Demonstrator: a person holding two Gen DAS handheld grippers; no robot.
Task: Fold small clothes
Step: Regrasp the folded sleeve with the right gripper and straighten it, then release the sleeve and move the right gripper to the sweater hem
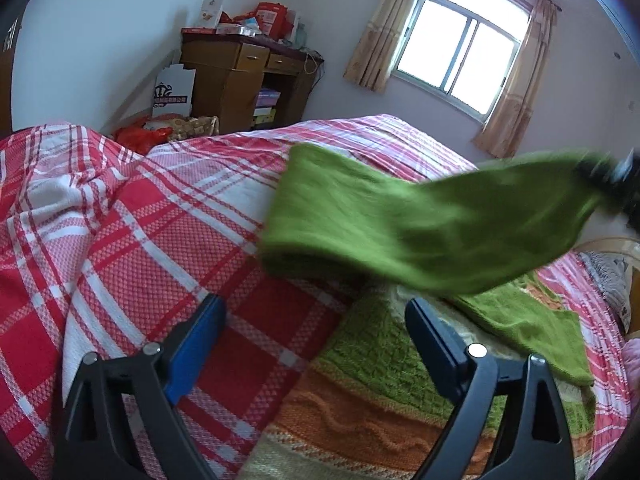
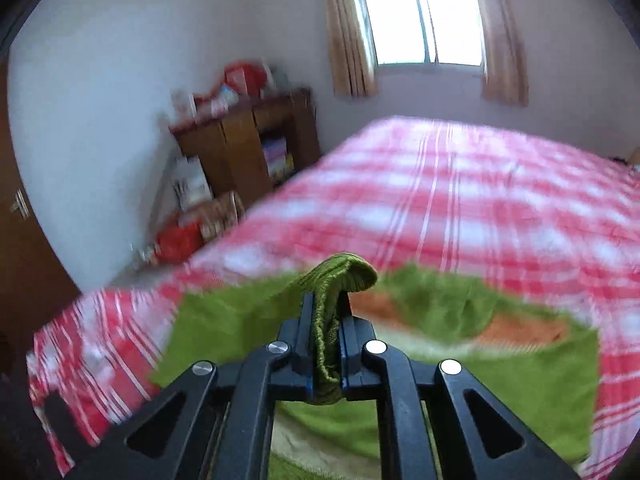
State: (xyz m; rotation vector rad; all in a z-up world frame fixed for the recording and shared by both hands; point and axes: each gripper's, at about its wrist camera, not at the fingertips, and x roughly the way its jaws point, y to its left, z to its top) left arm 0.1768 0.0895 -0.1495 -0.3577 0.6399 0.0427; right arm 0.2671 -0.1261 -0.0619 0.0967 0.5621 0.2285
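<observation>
Right tool [image 2: 326,320]: jaws clamped tight on a bunched fold of a green knitted sleeve [image 2: 340,280], the ribbed cloth squeezed between both pads and bulging out past the fingertips. Seen from the left wrist view as a dark blur at the right edge [image 1: 612,176], with the green sleeve [image 1: 420,224] stretched from it, lifted off the bed and hanging across the middle of the picture, its far end drooping toward the bedspread.

Left tool [image 1: 316,320]: jaws spread wide, nothing between the blue pads, poised low over the near edge of the garment without touching it.

Below and between the tools: a knitted sweater [image 1: 380,392] in green, orange and cream bands, lying flat on the bed, another green part [image 1: 532,328] spread to the right under the lifted sleeve.

Underneath: a red-and-white checked bedspread [image 1: 120,220] covering the bed, rumpled into a hump on the left.

Further out: a brown wooden cabinet [image 1: 244,76] against the wall with red boxes piled on top, a white printed bag [image 1: 172,92] beside it, red plastic bags [image 1: 140,136] on the floor. Beyond the bed, a bright window [image 1: 464,48] with beige curtains [image 1: 380,32] drawn to both sides.
</observation>
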